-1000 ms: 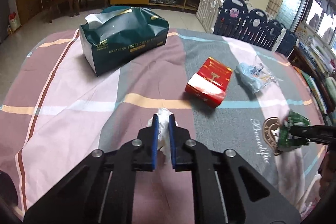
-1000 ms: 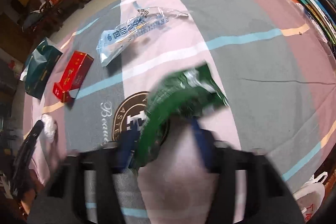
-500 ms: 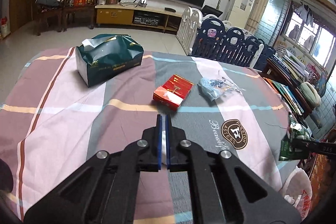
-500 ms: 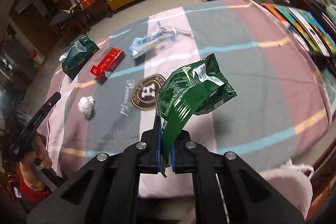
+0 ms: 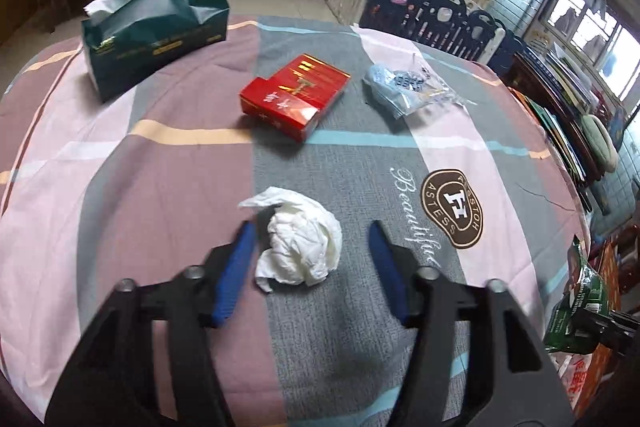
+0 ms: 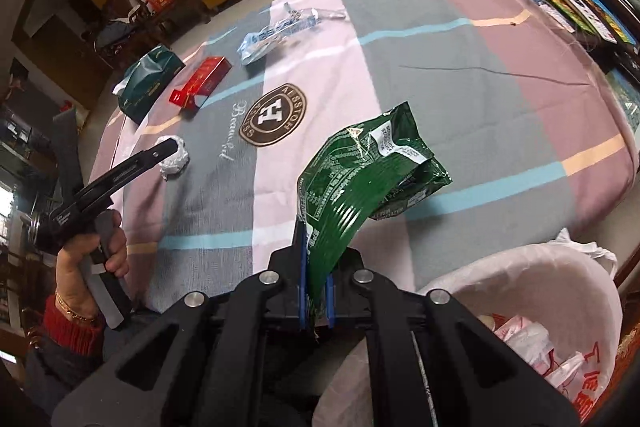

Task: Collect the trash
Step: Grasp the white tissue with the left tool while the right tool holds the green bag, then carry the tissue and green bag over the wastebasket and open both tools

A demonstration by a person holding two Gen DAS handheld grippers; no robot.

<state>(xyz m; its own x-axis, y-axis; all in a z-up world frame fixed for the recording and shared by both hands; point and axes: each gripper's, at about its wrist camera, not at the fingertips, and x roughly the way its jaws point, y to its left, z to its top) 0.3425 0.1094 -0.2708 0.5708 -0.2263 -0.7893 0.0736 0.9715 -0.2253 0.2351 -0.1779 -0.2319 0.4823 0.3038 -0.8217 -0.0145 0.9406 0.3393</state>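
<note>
Tablecloth (image 5: 452, 203) reads "Beautiful" — left tool (image 5: 310, 251) released, right tool (image 6: 316, 291) grasping green wrapper (image 6: 360, 179).

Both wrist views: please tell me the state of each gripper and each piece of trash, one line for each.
left gripper: open, jaws either side of the tissue.
crumpled tissue: lying on the cloth, not gripped.
right gripper: shut on the green wrapper.
green wrapper: held above the table.
red box: lying flat, one end open.
clear plastic bag: crumpled, lying on the table.
lined bin: open.
</note>
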